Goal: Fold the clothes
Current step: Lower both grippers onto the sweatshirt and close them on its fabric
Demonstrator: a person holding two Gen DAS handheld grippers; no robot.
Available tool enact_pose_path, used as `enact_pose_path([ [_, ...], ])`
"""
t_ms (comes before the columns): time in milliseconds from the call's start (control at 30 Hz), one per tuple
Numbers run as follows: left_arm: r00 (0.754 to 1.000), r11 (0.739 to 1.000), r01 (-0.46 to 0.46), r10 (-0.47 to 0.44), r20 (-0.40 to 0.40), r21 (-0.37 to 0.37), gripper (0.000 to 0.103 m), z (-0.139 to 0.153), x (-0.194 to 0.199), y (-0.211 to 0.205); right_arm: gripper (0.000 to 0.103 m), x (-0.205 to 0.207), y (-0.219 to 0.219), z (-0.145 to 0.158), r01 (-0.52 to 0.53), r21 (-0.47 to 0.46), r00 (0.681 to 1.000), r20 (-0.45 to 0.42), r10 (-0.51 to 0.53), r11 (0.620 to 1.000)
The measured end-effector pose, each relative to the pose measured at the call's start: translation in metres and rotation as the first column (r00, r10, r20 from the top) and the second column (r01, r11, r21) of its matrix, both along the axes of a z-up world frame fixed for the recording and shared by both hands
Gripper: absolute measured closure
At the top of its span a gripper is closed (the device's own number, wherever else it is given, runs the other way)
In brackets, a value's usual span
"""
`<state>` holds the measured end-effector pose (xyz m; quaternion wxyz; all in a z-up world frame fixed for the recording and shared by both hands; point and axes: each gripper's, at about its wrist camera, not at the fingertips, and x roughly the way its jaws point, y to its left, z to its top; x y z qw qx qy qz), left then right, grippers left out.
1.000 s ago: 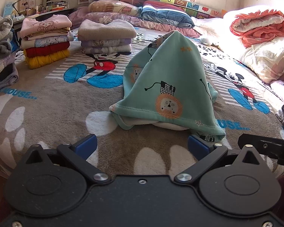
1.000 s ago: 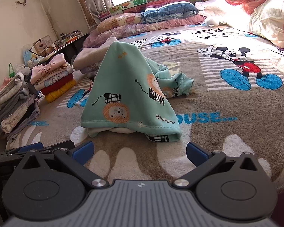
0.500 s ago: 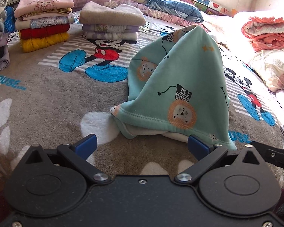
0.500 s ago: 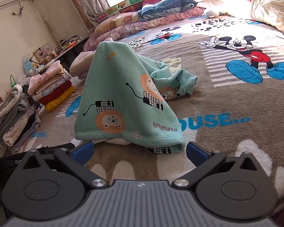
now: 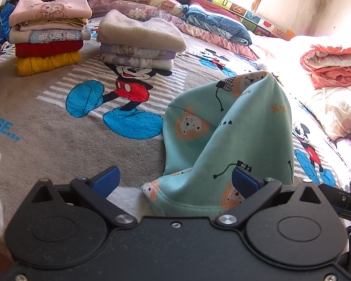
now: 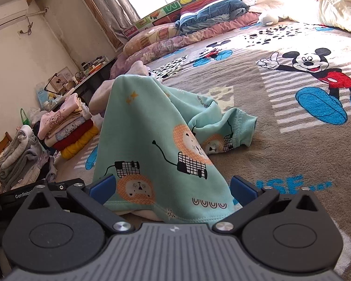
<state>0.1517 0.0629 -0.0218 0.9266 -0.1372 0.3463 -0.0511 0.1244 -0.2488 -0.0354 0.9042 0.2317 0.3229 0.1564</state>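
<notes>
Closing in, both open tools now straddle the green garment's (image 5: 234, 140) hem.

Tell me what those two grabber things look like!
Both are black, with two round discs, angled link bars with silver screws, and blue finger pads. The left gripper has a smooth dark body; the right gripper has a grey ribbed body. White "GenRobo" lettering marks the left one's side.

Bare blanket (image 5: 46, 126) lies open leftward; the peaked teal garment (image 5: 250, 135) blocks straight ahead.
</notes>
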Motion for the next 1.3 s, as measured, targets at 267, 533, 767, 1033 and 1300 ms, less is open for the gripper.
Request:
enact_pose_path([
  [267, 1.0, 0.999, 0.017, -0.016, 0.005, -0.041, 0.0, 0.01, 0.042, 0.016, 0.0, 0.04, -0.024, 0.007, 0.028, 0.06, 0.999, 0.018, -0.029, 0.998],
  [533, 0.999, 0.997, 0.039, -0.038, 0.007, -0.067, 0.0, 0.017, 0.083, 0.024, 0.0, 0.088, -0.039, 0.005, 0.022, 0.085, 1.0, 0.011, -0.023, 0.996],
  [767, 0.998, 0.983, 0.043, -0.052, -0.045, -0.177, 0.001, 0.007, 0.128, 0.041, 0.0, 0.135, -0.043, -0.007, -0.002, 0.139, 1.0, -0.006, 0.003, 0.99],
  [1033, 0.984, 0.953, 0.105, -0.141, -0.111, -0.283, 0.002, -0.007, 0.181, 0.045, 0.0, 0.18, -0.052, -0.035, -0.01, 0.195, 0.998, -0.056, 0.022, 0.981],
  [1300, 0.951, 0.924, 0.185, -0.254, -0.174, -0.334, 0.006, -0.03, 0.225, 0.038, 0.0, 0.213, -0.056, -0.069, -0.03, 0.274, 0.987, -0.143, 0.071, 0.961],
])
